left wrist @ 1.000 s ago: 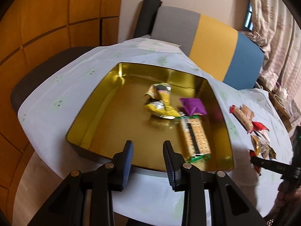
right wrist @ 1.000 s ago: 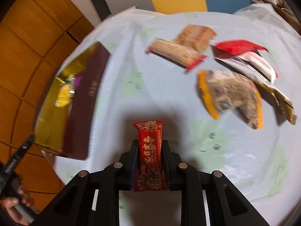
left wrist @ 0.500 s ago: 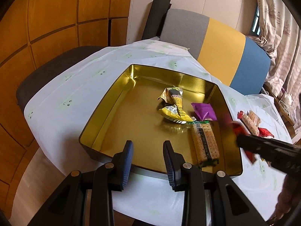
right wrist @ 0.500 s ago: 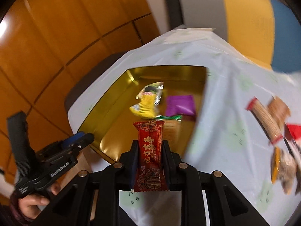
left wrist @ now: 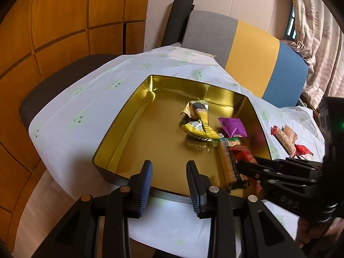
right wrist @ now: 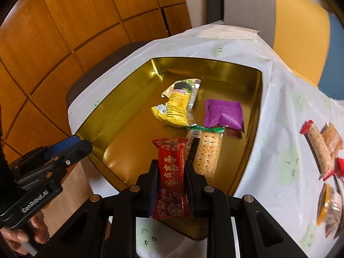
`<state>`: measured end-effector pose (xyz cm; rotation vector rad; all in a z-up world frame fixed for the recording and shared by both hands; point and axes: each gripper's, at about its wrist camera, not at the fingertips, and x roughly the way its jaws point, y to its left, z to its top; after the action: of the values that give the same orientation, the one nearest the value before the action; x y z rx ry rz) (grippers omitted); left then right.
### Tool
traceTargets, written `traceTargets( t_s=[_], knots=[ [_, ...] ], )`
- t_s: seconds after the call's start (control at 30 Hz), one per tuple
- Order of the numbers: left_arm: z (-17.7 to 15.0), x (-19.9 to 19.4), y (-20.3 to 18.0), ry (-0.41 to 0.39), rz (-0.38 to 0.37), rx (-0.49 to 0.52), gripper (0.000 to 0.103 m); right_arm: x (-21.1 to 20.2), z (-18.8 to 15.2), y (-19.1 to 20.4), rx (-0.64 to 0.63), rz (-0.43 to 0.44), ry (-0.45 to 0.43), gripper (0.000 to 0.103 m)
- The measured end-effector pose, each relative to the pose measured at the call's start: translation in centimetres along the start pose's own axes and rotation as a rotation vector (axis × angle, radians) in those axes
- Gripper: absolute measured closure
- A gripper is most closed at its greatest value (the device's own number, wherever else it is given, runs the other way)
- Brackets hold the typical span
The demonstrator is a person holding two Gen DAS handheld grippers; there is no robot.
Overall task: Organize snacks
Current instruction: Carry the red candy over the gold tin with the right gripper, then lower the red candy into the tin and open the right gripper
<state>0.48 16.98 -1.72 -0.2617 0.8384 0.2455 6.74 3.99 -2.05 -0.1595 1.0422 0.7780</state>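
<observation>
Looking along the left wrist view, we see our left hand-held gripper [left wrist: 169, 181] with its jaws a little apart and nothing between them, poised over the near rim of the gold tin [left wrist: 120, 126]. The tin sits on the bench [left wrist: 86, 99] under a white cloth. Inside it lie a yellow packet [left wrist: 198, 124], a purple packet [left wrist: 233, 126] and a cracker pack [left wrist: 228, 163]. From the right, our right hand-held gripper [left wrist: 247, 165] reaches in over the tin's near right corner, carrying a red snack bar [left wrist: 241, 153].

Along the right wrist view, we see the right hand-held gripper [right wrist: 172, 185] clamped on the red snack bar [right wrist: 172, 172], which stands upright between the pads above the near part of the tin [right wrist: 255, 116]. The cracker pack [right wrist: 207, 150] lies just beyond it, the purple packet [right wrist: 223, 112] and yellow packet [right wrist: 176, 107] farther back. More loose snacks [right wrist: 322, 146] lie on the cloth to the right, outside the tin.
</observation>
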Motion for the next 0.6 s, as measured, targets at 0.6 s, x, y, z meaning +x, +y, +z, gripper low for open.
traceTargets(
  t_s=[0.6],
  knots=[
    [-0.7,0.4,-0.3,0.016,0.0,0.013,0.07,-0.2,-1.9,0.2,-0.049,-0.065,-0.002,0.071]
  ],
)
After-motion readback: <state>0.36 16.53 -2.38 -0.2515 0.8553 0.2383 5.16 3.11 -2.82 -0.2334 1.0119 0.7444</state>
